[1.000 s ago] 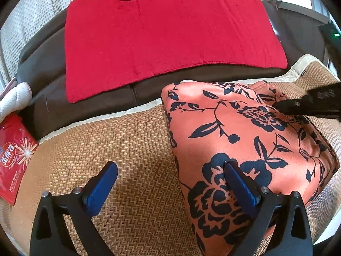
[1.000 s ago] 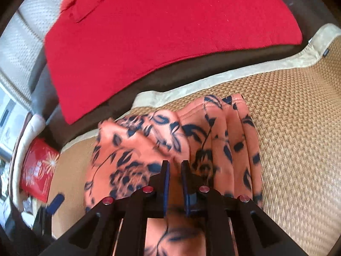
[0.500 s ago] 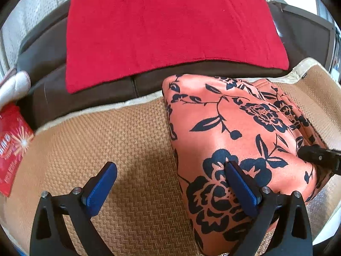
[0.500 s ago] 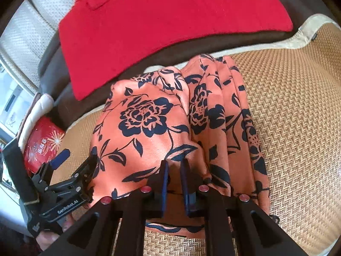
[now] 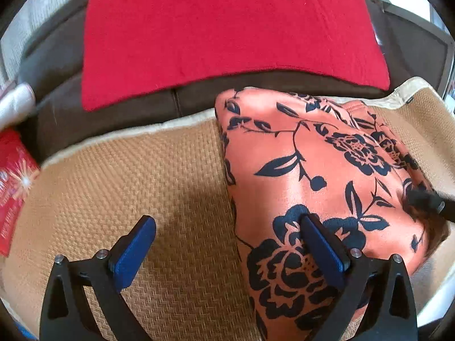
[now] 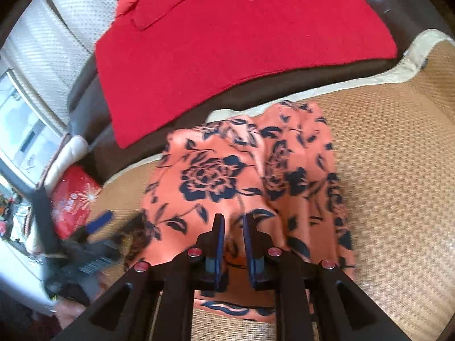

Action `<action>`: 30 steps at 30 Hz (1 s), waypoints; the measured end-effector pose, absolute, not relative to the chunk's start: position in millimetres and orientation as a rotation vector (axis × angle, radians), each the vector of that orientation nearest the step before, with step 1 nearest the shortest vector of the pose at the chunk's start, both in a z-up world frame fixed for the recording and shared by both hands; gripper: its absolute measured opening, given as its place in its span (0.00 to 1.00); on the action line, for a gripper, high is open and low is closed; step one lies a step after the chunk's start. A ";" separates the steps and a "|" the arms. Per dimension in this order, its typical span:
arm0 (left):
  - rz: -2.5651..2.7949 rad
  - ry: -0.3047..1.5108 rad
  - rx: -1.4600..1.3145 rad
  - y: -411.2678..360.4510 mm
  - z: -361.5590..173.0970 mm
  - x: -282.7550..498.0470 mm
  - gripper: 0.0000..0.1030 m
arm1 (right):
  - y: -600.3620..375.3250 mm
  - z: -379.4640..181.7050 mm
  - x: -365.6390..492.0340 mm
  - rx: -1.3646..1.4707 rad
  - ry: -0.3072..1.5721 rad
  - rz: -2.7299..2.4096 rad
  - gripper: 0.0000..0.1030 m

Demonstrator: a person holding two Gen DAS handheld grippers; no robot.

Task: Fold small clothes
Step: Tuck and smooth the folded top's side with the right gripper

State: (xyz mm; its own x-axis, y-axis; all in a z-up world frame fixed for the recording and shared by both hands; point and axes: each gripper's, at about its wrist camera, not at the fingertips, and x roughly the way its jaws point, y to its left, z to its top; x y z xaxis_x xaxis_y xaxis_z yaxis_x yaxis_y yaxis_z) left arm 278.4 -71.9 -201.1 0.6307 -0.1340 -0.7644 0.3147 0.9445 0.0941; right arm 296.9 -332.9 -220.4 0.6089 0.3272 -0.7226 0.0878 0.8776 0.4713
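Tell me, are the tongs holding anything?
The right tongs pinch the flowery orange cloth at its near edge. The left tongs are open, holding nothing.

no legible text, red packet (image 5: 12,187) print blurred

Bare woven mat (image 5: 159,176) left of the floral garment (image 5: 298,170) (red packet (image 5: 14,182) farther left).

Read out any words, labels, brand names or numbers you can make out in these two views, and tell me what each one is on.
Nothing can be read as text in either view.
Red packet with a white starburst: it bears print, too blurred to read.
Left gripper seen from the right wrist: any marking is smeared by blur.
Orange garment with dark blue flowers: pattern only, no lettering.
Red cloth: no lettering visible.
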 end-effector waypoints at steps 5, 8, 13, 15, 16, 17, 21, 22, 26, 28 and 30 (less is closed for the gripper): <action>-0.261 0.842 0.211 -67.7 -192.1 280.2 1.00 | -323.3 -227.7 305.7 0.449 0.976 0.153 0.17; -0.269 0.826 0.189 -65.0 -186.9 279.1 1.00 | -333.8 -220.3 301.7 0.494 0.922 0.134 0.17; -0.264 0.825 0.213 -69.6 -190.5 276.4 1.00 | -340.4 -219.9 301.9 0.500 0.915 0.103 0.16; -0.262 0.829 0.222 -72.0 -194.2 277.9 1.00 | -337.1 -233.7 310.2 0.492 0.986 0.104 0.17; -0.261 0.827 0.223 -73.3 -195.1 276.4 1.00 | -336.0 -236.0 311.2 0.488 0.986 0.103 0.17; -0.262 0.824 0.223 -73.2 -194.9 276.4 1.00 | -336.2 -233.7 311.3 0.487 0.982 0.103 0.17; -0.264 0.825 0.223 -73.0 -197.6 275.0 1.00 | -341.8 -235.7 310.7 0.531 0.982 0.115 0.17; -0.264 0.824 0.224 -72.8 -196.8 274.2 1.00 | -343.1 -235.6 309.6 0.535 0.982 0.117 0.17; -0.265 0.824 0.224 -72.7 -196.6 275.6 1.00 | -342.4 -236.6 309.4 0.529 0.982 0.120 0.16; -0.265 0.824 0.226 -72.2 -194.2 275.0 1.00 | -344.6 -237.1 308.0 0.535 0.982 0.125 0.16; -0.266 0.822 0.228 -72.3 -194.4 275.1 1.00 | -345.0 -239.8 310.0 0.546 0.981 0.134 0.16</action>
